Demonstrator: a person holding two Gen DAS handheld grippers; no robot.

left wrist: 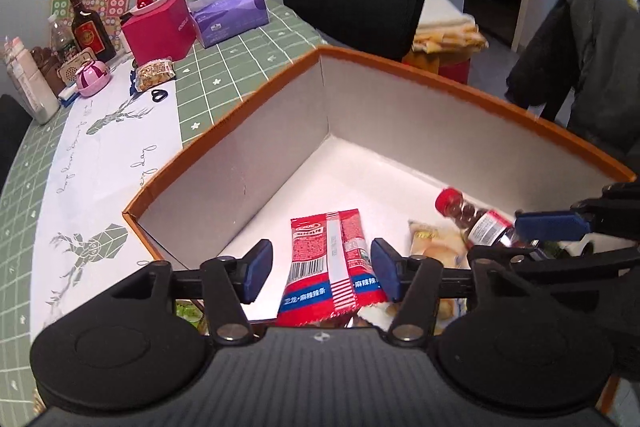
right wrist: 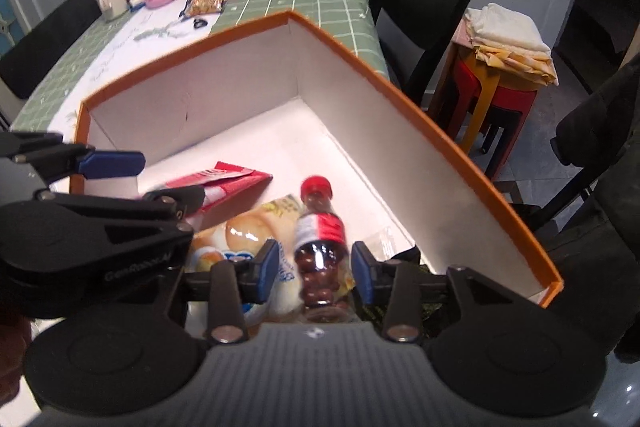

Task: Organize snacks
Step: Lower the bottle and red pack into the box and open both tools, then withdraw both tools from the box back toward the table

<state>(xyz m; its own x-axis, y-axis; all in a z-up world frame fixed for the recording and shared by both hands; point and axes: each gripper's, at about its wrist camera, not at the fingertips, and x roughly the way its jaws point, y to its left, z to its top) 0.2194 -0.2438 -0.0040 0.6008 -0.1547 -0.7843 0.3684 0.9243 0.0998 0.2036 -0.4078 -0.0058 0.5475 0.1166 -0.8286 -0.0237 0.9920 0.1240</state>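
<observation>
Hovering both grippers, jaws apart, I see the bottle [right wrist: 320, 235] free between the right gripper [right wrist: 315, 269]; it could roll onto the red packet [left wrist: 332, 263] under the left gripper [left wrist: 316, 273].

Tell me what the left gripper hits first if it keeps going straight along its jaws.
Most likely the red snack packet, lying in the box directly between the left gripper's open jaws. Depth is unclear, but nothing shows in front of it.

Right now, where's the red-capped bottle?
In the orange-rimmed box, the red-capped bottle lies between the right gripper pads, untouched, beside the bread packet.
</observation>
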